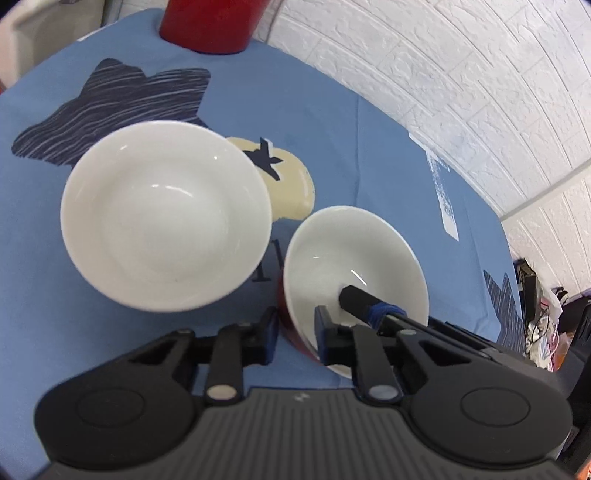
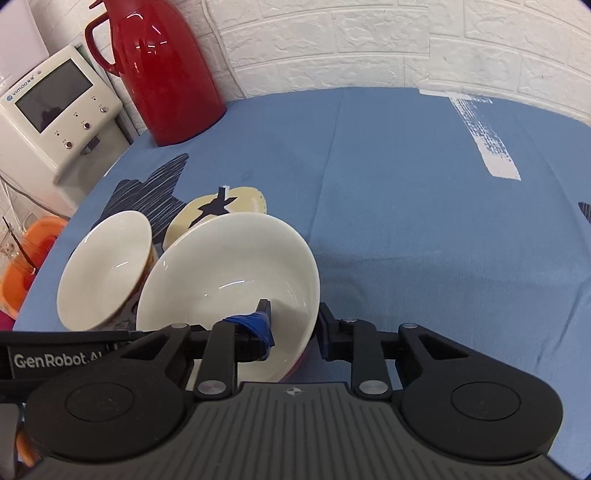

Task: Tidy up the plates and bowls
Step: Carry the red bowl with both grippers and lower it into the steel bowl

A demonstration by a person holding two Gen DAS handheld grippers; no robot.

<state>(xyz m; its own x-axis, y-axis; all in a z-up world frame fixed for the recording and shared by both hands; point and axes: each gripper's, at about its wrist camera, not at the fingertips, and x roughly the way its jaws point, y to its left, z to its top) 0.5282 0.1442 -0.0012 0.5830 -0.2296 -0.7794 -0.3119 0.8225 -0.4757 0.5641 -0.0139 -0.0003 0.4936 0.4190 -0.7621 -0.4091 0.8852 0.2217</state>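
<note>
Two bowls stand close together on the blue tablecloth [image 2: 406,221]. The red-sided bowl [image 1: 354,266] [image 2: 229,273] is white inside. My left gripper [image 1: 297,332] is shut on its rim, one finger on the red outside and one inside. My right gripper [image 2: 293,325] is shut on the rim of the same bowl, its blue-taped finger [image 1: 354,299] lying inside. The other white bowl [image 1: 166,218] [image 2: 107,269] sits just to the left, tilted, with a patterned outside. The left gripper's body [image 2: 55,358] reaches in under it.
A red thermos [image 2: 162,70] [image 1: 210,26] stands at the table's back left by the white brick wall. Off the left edge are a white appliance with a screen [image 2: 55,107] and an orange basin [image 2: 22,266]. Clutter [image 1: 539,314] lies beyond the right edge.
</note>
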